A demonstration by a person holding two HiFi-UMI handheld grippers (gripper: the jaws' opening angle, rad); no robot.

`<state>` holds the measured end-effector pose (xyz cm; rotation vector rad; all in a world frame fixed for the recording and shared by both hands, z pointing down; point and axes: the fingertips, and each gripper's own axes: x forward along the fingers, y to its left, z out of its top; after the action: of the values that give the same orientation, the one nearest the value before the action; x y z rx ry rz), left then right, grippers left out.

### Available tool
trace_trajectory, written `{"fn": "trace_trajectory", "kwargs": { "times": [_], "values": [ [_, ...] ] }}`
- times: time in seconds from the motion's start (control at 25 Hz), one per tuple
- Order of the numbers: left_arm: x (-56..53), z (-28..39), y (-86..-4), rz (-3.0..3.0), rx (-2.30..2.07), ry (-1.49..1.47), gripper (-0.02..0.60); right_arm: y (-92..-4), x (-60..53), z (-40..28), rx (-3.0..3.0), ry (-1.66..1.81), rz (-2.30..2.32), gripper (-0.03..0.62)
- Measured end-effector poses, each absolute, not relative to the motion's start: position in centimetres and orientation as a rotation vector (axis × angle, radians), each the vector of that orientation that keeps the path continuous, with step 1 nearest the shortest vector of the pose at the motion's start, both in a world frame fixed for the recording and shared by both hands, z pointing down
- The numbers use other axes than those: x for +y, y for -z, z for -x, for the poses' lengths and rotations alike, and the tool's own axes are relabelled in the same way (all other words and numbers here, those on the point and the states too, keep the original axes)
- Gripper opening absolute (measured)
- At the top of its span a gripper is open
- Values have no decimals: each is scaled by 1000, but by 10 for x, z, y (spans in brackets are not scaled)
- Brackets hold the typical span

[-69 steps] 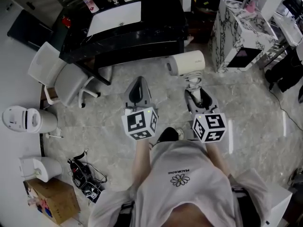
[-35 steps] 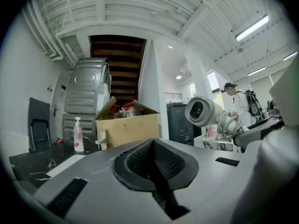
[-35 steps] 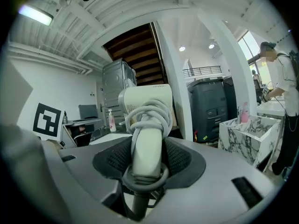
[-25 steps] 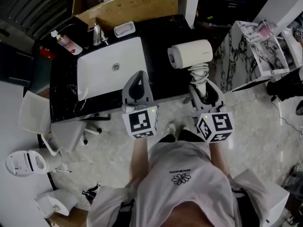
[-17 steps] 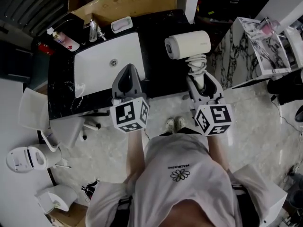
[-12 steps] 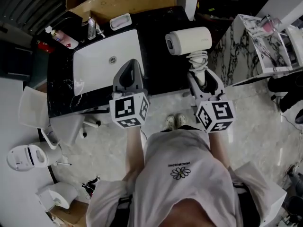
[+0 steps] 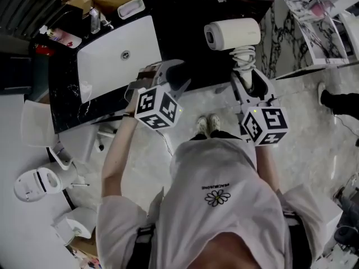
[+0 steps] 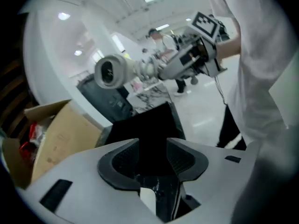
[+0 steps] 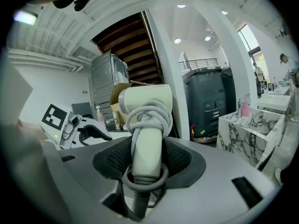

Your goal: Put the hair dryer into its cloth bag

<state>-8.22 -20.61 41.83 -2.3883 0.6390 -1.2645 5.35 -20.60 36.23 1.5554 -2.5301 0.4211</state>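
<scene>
My right gripper (image 7: 250, 78) is shut on the handle of the cream hair dryer (image 7: 233, 33), which has its grey cord wound round the handle (image 9: 148, 120). The dryer's barrel points left over the black counter (image 7: 185, 15). In the right gripper view both pads (image 9: 112, 162) press the handle. My left gripper (image 7: 168, 73), rolled onto its side, hangs at the counter's front edge, its jaws opening. A black flat shape (image 8: 145, 125) fills the gap ahead of them; I cannot tell whether it is the cloth bag or the counter. The left gripper view also shows the dryer (image 8: 112, 71).
A white sink basin (image 7: 112, 55) with faucet (image 7: 94, 20) and soap dish (image 7: 130, 7) sits in the counter. A cardboard box (image 8: 51, 139) stands behind it. A marble-patterned cabinet (image 7: 291, 32) stands at the right, a white chair (image 7: 36, 133) at the left.
My left gripper has rolled over and dropped toward the counter's front edge, and its jaws have parted. The right gripper, still holding the dryer, has shifted slightly.
</scene>
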Motion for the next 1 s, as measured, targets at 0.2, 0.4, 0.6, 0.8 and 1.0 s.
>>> {"fn": "trace_trajectory", "kwargs": {
  "times": [0.2, 0.4, 0.6, 0.8, 1.0],
  "values": [
    [-189, 79, -476, 2356, 386, 1562, 166, -372, -193, -73, -2474, -447, -1612, 196],
    [-183, 77, -495, 2303, 328, 1664, 111, -377, -182, -91, -2440, -472, -1668, 196],
    [-189, 76, -500, 2287, 334, 1706, 87, -385, -175, -98, -2408, -511, -1687, 196],
    [-187, 76, -511, 2281, 298, 1784, 94, -390, -169, -103, -2390, -524, -1691, 196],
    [-186, 76, -511, 2324, 333, 1821, 40, -390, -166, -105, -2383, -520, -1698, 196]
  ]
}}
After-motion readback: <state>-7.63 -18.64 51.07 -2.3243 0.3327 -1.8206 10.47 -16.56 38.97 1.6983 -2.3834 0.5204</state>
